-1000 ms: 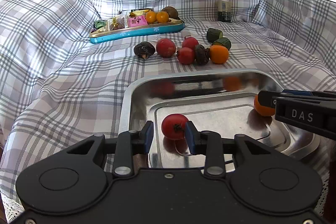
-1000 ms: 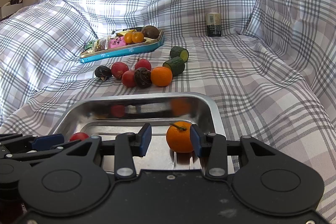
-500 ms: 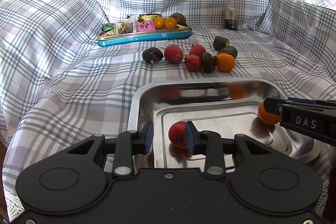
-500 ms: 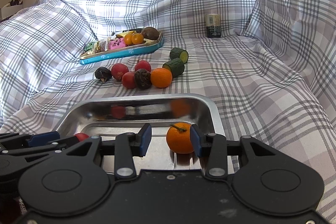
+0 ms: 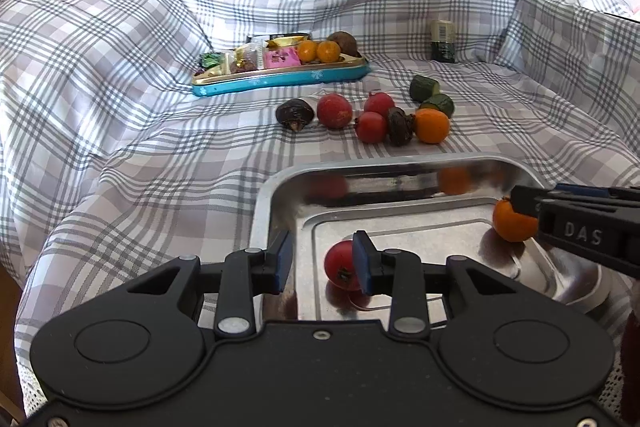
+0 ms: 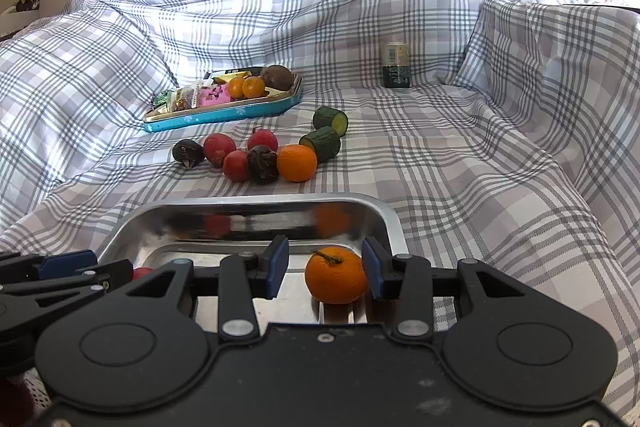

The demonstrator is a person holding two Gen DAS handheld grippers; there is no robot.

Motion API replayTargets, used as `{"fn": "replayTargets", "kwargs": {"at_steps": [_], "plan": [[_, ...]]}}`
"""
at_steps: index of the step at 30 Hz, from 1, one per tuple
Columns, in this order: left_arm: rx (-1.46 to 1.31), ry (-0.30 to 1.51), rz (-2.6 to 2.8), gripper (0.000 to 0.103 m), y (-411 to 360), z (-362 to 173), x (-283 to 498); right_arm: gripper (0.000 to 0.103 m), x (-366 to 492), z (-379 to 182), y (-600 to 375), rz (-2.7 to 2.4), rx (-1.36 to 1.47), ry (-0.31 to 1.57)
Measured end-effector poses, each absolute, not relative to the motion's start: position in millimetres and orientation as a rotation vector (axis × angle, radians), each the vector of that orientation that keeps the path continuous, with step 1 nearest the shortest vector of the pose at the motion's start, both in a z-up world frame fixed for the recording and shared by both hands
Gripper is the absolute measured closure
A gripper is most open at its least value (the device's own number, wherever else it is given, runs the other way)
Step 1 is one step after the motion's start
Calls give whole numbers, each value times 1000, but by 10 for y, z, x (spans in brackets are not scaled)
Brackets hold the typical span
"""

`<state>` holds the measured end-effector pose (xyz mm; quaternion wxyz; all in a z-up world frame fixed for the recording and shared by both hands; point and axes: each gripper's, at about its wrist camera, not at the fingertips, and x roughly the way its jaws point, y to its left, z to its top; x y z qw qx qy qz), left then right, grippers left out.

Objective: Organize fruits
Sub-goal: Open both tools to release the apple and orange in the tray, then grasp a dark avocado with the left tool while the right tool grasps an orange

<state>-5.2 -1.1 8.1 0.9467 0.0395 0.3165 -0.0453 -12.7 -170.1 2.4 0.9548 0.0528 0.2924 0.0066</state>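
I'm looking at a small round red fruit, glossy, dark stem scar facing the camera, sitting on the floor of the steel tray near its left wall. My left gripper is standing spread around it: the right pad is touching the fruit's side, the left pad is hanging clear with a gap, so nothing is being pinched.

I'm seeing a mandarin, bright orange with a short stem on top, resting in the tray's right part close to the right rim. My right gripper is also standing spread: the right pad is just beside the mandarin, contact I cannot tell, and the left pad is well apart.

Both fruits are reflecting in the tray's shiny far wall.

Beyond the tray's far rim, on the plaid sheet, loose fruit is lying in a cluster: three more red fruits, an orange, two dark wrinkled ones, and two cucumber pieces just behind.

Further back a teal tin tray is holding wrapped sweets, two small oranges and a brown fruit. A small dark can is standing upright by the back fold.

Open room: bare cloth right of the steel tray and between the tray and the cluster; the middle of the tray floor is lying bare between the two fruits. Sheet is rising in folds on the left, back and right.
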Motion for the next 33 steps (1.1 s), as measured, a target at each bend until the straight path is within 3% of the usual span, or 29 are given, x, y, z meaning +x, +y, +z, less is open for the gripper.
{"fn": "replayTargets", "kwargs": {"at_steps": [14, 33], "plan": [[122, 639, -114, 60, -54, 193, 132, 61, -1, 104, -1706, 96, 98, 680], [211, 628, -88, 60, 20, 286, 866, 61, 839, 221, -1700, 105, 12, 692]]}}
